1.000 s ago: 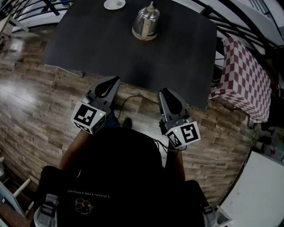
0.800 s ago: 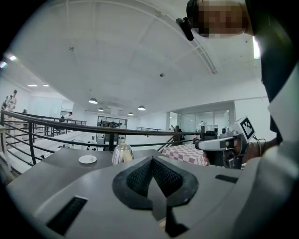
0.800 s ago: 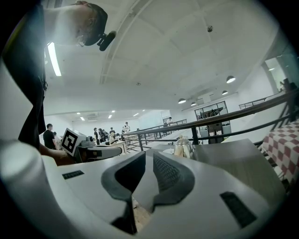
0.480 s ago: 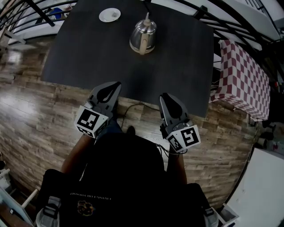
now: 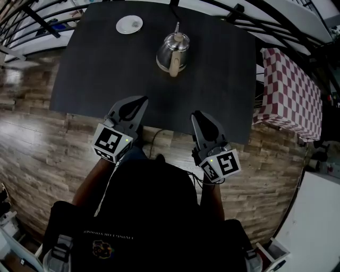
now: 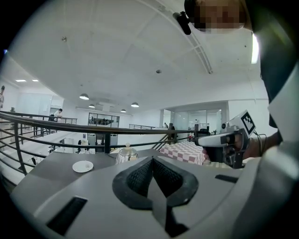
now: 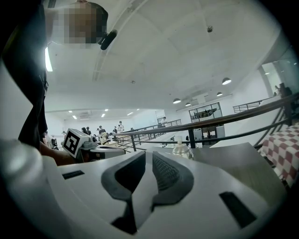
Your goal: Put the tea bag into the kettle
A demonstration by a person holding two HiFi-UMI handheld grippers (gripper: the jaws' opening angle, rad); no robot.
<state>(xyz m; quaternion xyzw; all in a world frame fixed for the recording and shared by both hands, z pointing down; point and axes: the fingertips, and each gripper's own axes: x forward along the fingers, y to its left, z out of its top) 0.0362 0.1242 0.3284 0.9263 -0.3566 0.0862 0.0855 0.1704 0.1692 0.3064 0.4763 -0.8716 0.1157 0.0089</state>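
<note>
The person's dark top (image 5: pixel 149 212) fills the bottom of the head view. Just ahead of it both arms reach forward, each holding a tool with a marker cube at its rear. The left tongs (image 5: pixel 138 103) are pressed fully together with nothing between them. The right tongs (image 5: pixel 200 118) stand slightly apart, a narrow gap showing between the pads, and they hold nothing either. Both point forward side by side, well apart from each other. Their tips lie over the near edge of the dark table (image 5: pixel 101 74) and their rear parts over the wooden floor (image 5: pixel 37 143).

Farther out, toward the far side of the table, stands the metal kettle (image 5: pixel 173 49), upright, with its pale handle toward the person. It is well clear of both tools. Farther still and to the left, near the far edge, sits a small white saucer (image 5: pixel 129 24). What lies on it is too small to make out, so the tea bag cannot be placed with certainty. To the right of the table stands another table under a red-and-white checked cloth (image 5: pixel 292 90). A dark railing (image 5: pixel 32 16) runs behind.
</note>
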